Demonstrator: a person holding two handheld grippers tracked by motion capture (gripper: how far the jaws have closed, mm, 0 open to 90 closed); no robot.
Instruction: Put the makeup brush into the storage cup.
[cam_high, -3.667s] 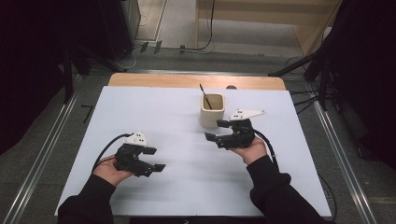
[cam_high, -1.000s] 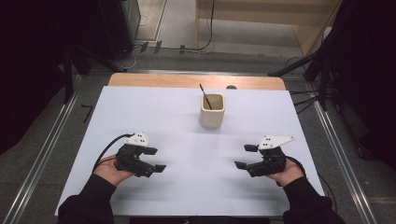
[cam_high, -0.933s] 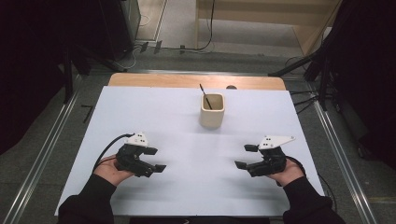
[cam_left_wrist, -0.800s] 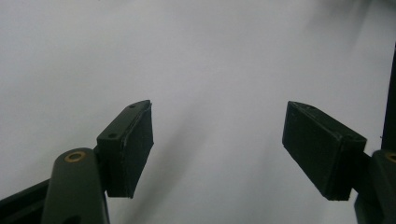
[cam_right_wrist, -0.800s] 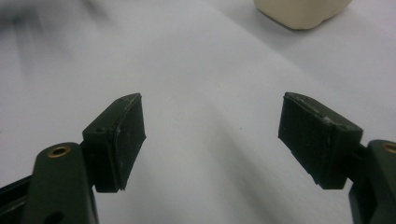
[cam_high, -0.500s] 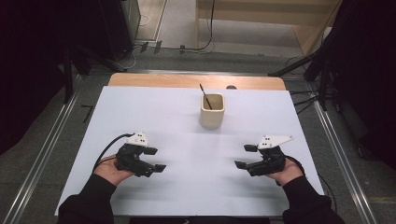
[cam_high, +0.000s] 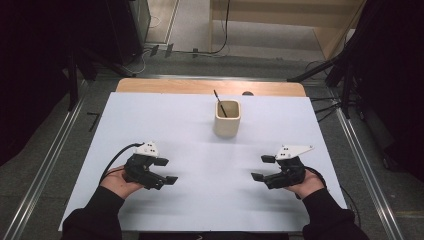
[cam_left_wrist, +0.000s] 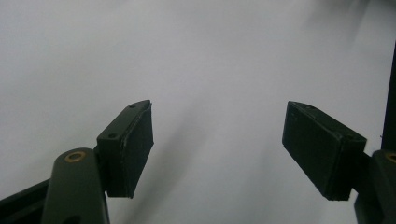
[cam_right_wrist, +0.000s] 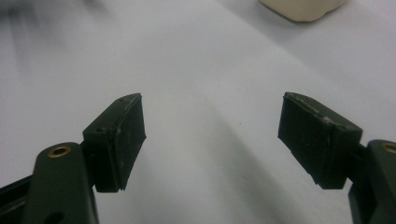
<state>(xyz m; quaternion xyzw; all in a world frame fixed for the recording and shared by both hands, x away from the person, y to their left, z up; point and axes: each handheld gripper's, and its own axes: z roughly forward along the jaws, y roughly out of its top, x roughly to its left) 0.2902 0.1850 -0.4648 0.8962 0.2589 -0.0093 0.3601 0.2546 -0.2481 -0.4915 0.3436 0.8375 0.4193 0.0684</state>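
Note:
A cream square cup (cam_high: 227, 118) stands upright at the back middle of the white table (cam_high: 200, 150), with a thin dark stick (cam_high: 219, 102) leaning in it. My left gripper (cam_high: 166, 170) rests low at the front left, open, jaws pointing right with nothing between them. Its own view has the gripper (cam_left_wrist: 219, 144) over bare white surface. My right gripper (cam_high: 261, 168) sits at the front right, open and empty, jaws pointing left. In the right gripper view, the gripper (cam_right_wrist: 212, 140) faces the table, and the cup's base (cam_right_wrist: 303, 8) shows at the top edge.
A wooden strip (cam_high: 210, 86) runs along the table's far edge with a small dark knob (cam_high: 247, 93) on it. Metal rails (cam_high: 362, 165) flank the table on both sides. Cables trail from each gripper toward the person's sleeves.
Since 3.7 s ago my right gripper has moved from beside the cup back to the front right of the table. Over the last second nothing has shifted visibly.

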